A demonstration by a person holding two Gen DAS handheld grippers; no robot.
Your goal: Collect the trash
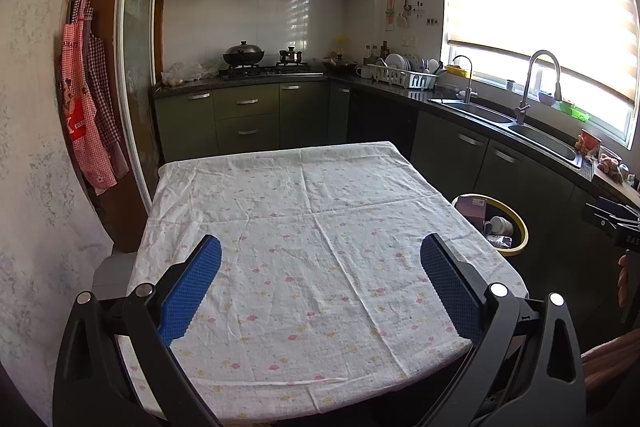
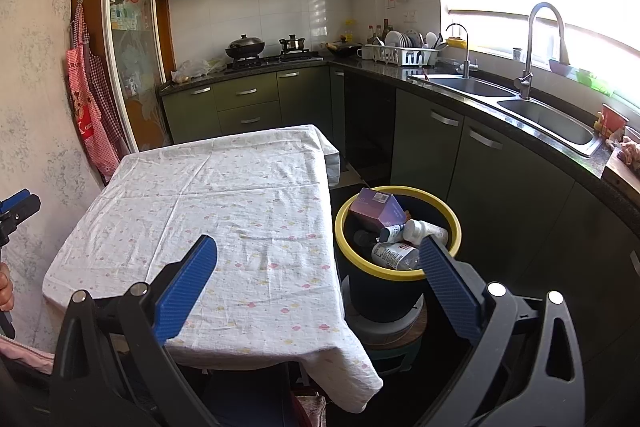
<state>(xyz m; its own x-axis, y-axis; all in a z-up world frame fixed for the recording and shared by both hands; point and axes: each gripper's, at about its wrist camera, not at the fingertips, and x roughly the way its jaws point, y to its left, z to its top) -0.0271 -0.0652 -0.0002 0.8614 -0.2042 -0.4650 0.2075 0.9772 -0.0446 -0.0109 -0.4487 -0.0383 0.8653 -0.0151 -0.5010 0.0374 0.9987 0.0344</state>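
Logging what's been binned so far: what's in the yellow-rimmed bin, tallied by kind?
Trash bin, visible items only:
Purple box: 1
White bottles: 2
Blue-capped small bottle: 1
Total: 4; anything deeper is hidden.

Cloth-covered table [image 1: 320, 227], sink [image 2: 548, 119], stove [image 1: 264, 69]
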